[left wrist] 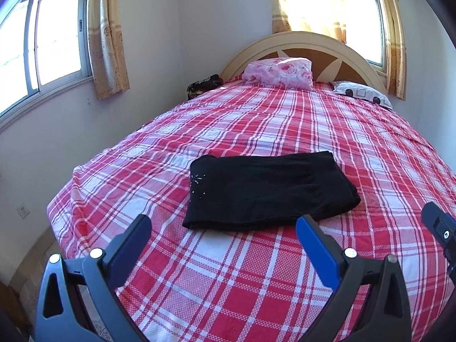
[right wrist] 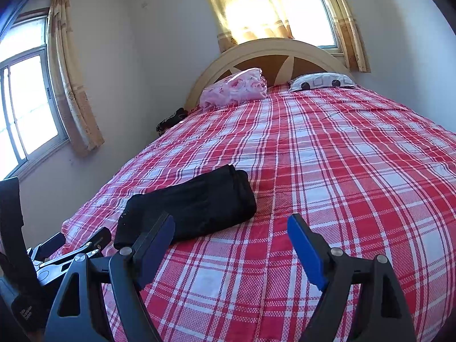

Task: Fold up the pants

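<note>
Here the pants lie folded into a compact black bundle on the bed, on its red-and-white plaid cover, nearer the foot edge than the headboard and toward the bed's left side. A small cluster of pale studs shows at the bundle's left end in the left wrist view. From the right wrist view the same bundle sits left of centre, its layered fold edges facing the far end of the bed.

The left gripper hangs just short of the pants, over the foot edge of the bed; its blue-faced fingers are spread wide, and nothing lies between them. The right gripper is likewise above the cover near the foot edge, fingers set well apart and empty; its left finger overlaps the near corner of the pants in the view, though whether it touches the cloth cannot be told. Each gripper appears at the margin of the other's view, the two side by side and apart.

At the head of the bed, a pink floral pillow leans against the headboard, and a white pillow with dark spots lies flat near the right corner. A dark item sits at the left edge, beside the wall. Curtains hang at the windows.
</note>
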Action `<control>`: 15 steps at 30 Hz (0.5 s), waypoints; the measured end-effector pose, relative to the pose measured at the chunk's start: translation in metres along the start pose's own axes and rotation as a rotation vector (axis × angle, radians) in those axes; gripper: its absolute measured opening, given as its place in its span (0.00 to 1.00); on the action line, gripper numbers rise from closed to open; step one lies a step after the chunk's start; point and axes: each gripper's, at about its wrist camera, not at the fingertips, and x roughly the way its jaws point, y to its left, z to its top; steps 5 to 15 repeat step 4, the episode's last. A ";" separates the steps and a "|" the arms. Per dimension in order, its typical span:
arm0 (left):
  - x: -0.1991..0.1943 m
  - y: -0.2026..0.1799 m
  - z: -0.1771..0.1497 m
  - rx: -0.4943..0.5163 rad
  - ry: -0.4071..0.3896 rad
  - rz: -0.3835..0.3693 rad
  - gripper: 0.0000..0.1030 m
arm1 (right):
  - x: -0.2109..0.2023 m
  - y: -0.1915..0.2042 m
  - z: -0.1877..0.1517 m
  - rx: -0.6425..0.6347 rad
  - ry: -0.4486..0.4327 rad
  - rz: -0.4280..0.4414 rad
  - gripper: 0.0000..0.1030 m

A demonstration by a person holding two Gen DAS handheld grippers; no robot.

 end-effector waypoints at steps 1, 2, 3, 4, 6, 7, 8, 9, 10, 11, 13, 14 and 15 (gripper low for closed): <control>0.001 -0.001 0.000 0.007 0.002 0.004 1.00 | 0.000 0.000 0.000 0.001 0.000 -0.002 0.80; 0.001 -0.001 0.000 0.009 0.002 0.004 1.00 | 0.000 -0.001 0.000 0.002 0.001 -0.002 0.80; 0.001 -0.001 -0.001 0.010 0.001 0.005 1.00 | 0.001 -0.001 0.000 0.004 0.002 -0.001 0.80; 0.001 -0.001 -0.001 0.008 0.003 0.006 1.00 | 0.001 -0.001 0.000 0.004 0.002 0.000 0.80; 0.001 -0.001 -0.001 0.008 0.003 0.006 1.00 | 0.001 -0.001 0.000 0.004 0.002 0.000 0.80; 0.001 -0.001 -0.001 0.008 0.003 0.006 1.00 | 0.001 -0.001 0.000 0.004 0.002 0.000 0.80; 0.001 -0.001 -0.001 0.008 0.003 0.006 1.00 | 0.001 -0.001 0.000 0.004 0.002 0.000 0.80; 0.001 -0.001 -0.001 0.008 0.003 0.006 1.00 | 0.001 -0.001 0.000 0.004 0.002 0.000 0.80; 0.001 -0.001 -0.001 0.008 0.003 0.006 1.00 | 0.001 -0.001 0.000 0.004 0.002 0.000 0.80; 0.001 -0.001 -0.001 0.008 0.003 0.006 1.00 | 0.001 -0.001 0.000 0.004 0.002 0.000 0.80; 0.001 -0.001 -0.001 0.008 0.003 0.006 1.00 | 0.001 -0.001 0.000 0.004 0.002 0.000 0.80; 0.001 -0.001 -0.001 0.008 0.003 0.006 1.00 | 0.001 -0.001 0.000 0.004 0.002 0.000 0.80; 0.001 -0.001 -0.001 0.008 0.003 0.006 1.00 | 0.001 -0.001 0.000 0.004 0.002 0.000 0.80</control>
